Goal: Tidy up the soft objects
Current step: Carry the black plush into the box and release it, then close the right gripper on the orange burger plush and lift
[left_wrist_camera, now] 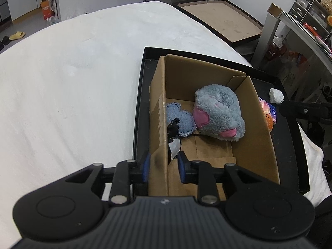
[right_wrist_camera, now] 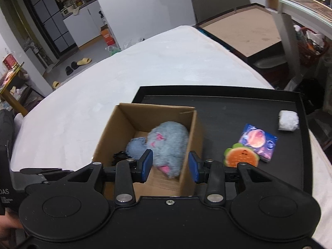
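Note:
A cardboard box (left_wrist_camera: 255, 128) (right_wrist_camera: 108, 132) stands in a black tray (left_wrist_camera: 141, 95) (right_wrist_camera: 228, 112) on a white bed. Inside lie a grey-and-pink plush (left_wrist_camera: 217, 114) (right_wrist_camera: 168, 143), a small blue denim plush (left_wrist_camera: 180, 122) (right_wrist_camera: 136, 147) and a black-and-white item (left_wrist_camera: 174, 139). My left gripper (left_wrist_camera: 162, 169) straddles the box's left wall with its blue pads on either side; I cannot tell whether they press it. My right gripper (right_wrist_camera: 170, 165) is open and empty above the box's near right corner. On the tray right of the box lie an orange-and-green plush (right_wrist_camera: 240, 155), a blue packet (right_wrist_camera: 258, 142) and a white wad (right_wrist_camera: 288, 120) (left_wrist_camera: 276, 95).
The white bed surface (left_wrist_camera: 72, 83) (right_wrist_camera: 145, 68) spreads left and beyond the tray. A brown board with a black frame (left_wrist_camera: 220, 18) and a cluttered shelf (left_wrist_camera: 300, 37) stand at the right. Slippers (right_wrist_camera: 83, 61) lie on the floor far left.

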A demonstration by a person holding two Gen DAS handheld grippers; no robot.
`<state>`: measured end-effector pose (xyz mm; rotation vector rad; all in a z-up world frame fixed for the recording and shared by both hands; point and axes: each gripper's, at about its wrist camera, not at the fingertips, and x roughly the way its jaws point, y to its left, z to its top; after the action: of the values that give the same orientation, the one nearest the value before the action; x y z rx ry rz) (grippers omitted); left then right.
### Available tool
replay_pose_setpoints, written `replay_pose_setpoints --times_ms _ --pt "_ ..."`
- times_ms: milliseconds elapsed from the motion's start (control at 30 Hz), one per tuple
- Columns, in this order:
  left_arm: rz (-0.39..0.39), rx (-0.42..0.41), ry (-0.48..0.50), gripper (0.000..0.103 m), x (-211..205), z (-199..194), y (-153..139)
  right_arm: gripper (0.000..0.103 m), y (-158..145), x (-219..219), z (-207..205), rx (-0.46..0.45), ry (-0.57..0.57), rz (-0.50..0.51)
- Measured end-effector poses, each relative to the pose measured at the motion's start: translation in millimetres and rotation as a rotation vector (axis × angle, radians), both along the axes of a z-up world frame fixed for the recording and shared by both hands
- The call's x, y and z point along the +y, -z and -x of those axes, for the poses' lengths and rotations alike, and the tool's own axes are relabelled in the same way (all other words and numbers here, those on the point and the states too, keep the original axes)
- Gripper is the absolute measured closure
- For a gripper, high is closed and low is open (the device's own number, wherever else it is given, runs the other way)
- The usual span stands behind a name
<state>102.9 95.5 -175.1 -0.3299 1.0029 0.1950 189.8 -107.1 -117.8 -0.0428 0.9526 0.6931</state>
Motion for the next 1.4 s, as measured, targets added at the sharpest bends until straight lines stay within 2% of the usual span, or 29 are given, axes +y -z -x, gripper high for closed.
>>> replay_pose_setpoints --times_ms 67,267,467,1067,1400 --pt "-0.012 0.001 0.004 0.065 -2.1 -1.8 -1.6 0.061 1.4 -5.4 -2.1 -0.007 0.012 0.009" --pt "-0.042 0.008 0.015 0.057 -8.6 -8.9 -3.2 0.058 10.6 -22.5 -11.9 0.007 0.055 0.014" --pt "-0.051 0.021 0.018 0.054 -13.1 -16.0 -1.0 0.054 22.6 -37.2 -21.6 0.025 0.091 0.022" --pt "-0.098 0.072 0.016 0.050 -23.0 -39.3 4.6 0.054 81.8 -64.3 -60.1 0.107 0.197 0.066" --pt "-0.106 0.094 0.005 0.049 -23.9 -48.4 7.4 0.049 100.5 -66.8 -75.6 0.137 0.207 0.058"
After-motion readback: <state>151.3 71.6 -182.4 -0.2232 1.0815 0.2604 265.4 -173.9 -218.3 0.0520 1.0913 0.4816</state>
